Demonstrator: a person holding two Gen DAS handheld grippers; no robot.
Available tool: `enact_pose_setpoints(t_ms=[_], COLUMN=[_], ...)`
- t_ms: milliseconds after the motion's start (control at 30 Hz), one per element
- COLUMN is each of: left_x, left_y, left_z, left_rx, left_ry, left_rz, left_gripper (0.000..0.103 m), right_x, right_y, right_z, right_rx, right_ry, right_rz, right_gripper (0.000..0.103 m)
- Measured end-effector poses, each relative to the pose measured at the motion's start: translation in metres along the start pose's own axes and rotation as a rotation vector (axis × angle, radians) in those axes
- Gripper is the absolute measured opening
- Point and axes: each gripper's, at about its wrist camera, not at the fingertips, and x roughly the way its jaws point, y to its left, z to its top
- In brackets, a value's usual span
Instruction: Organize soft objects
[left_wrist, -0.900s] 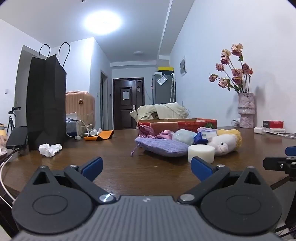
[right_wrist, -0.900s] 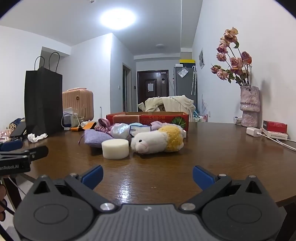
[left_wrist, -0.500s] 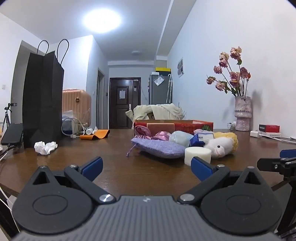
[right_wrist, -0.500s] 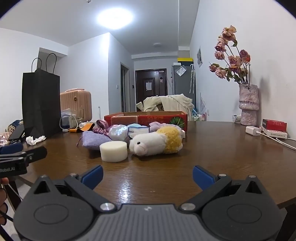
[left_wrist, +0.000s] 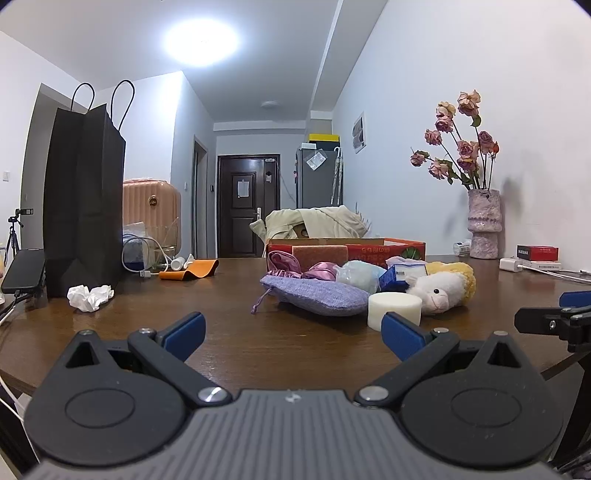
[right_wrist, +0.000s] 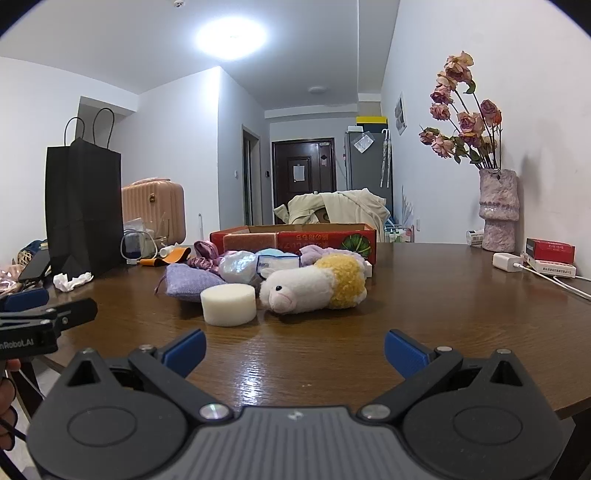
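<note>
A heap of soft things lies mid-frame on the tabletop (right_wrist: 424, 295): a plush lamb (right_wrist: 314, 284) just beside a white foam puck (right_wrist: 228, 304), with a purple pouch (right_wrist: 190, 282) behind it to the left and a red box (right_wrist: 295, 238) behind them all. The left gripper (left_wrist: 291, 328) and the right gripper (right_wrist: 294, 347) sit low in frame, jaws spread wide and grasping nothing. A black bag (right_wrist: 84, 210) stands at left.

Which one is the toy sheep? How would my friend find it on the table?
Look at the brown wooden table and find the red cardboard box in the middle. A pile of soft things lies in front of it, and the plush sheep lies on its side at the pile's right end. It is the only one with a face: white, pink nose, fluffy yellow back, beside a plain white foam round.
</note>
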Motion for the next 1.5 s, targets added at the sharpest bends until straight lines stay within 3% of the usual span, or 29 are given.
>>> enact_pose_setpoints(t_ms=[1500], left_x=[0.0006], left_y=[-0.0034], left_z=[-0.0033], left_rx=[0.013], left_ry=[0.010], left_rz=[-0.002], left_gripper=[0.103], right_x=[0.0004], right_y=[-0.0005], right_z=[-0.0023], right_rx=[0.010], right_ry=[0.008], right_rz=[-0.001], right_gripper=[0.103])
